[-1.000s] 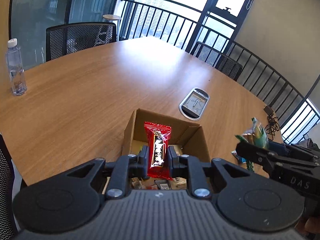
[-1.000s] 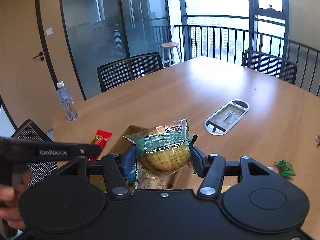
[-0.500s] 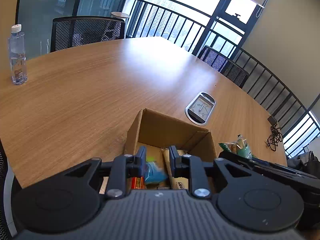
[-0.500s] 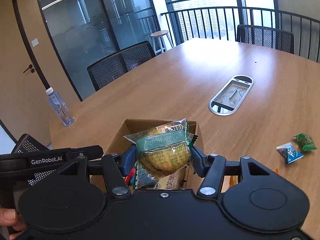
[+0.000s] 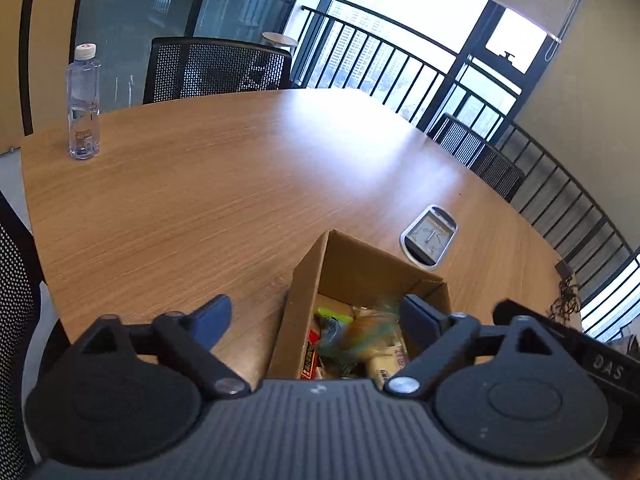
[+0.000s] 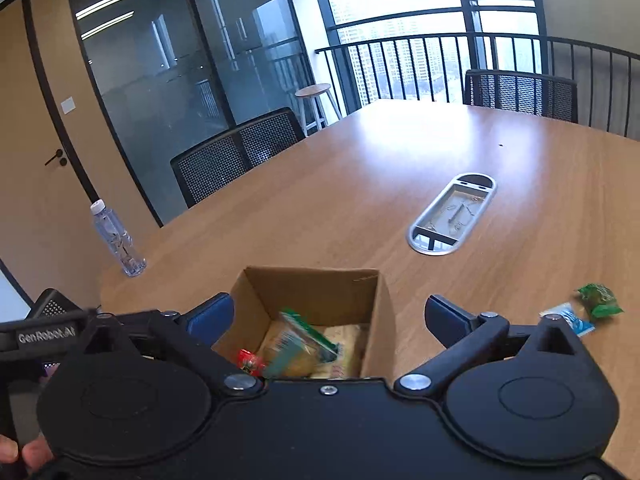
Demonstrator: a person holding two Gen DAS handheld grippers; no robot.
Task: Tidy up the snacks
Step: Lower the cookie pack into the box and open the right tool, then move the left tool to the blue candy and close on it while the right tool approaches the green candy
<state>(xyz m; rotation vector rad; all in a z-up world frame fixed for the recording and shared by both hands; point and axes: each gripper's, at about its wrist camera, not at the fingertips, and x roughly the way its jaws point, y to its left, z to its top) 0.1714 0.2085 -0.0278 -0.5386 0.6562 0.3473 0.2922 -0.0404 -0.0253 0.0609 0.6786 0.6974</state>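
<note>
Above the cardboard box (image 6: 320, 292) on the bench (image 6: 360, 200), our left tool (image 5: 316, 320) and right tool (image 6: 328, 318) are both opening, empty; a biscuit pack (image 6: 300, 350) lies blurred inside the box.

Daylight floods in from the balcony windows (image 5: 420, 28), blown out white. Broad glare washes the far table (image 5: 360, 128). Fisheye bends edges. Motion blur smears the packet (image 6: 298, 346) inside the box (image 6: 316, 288).
</note>
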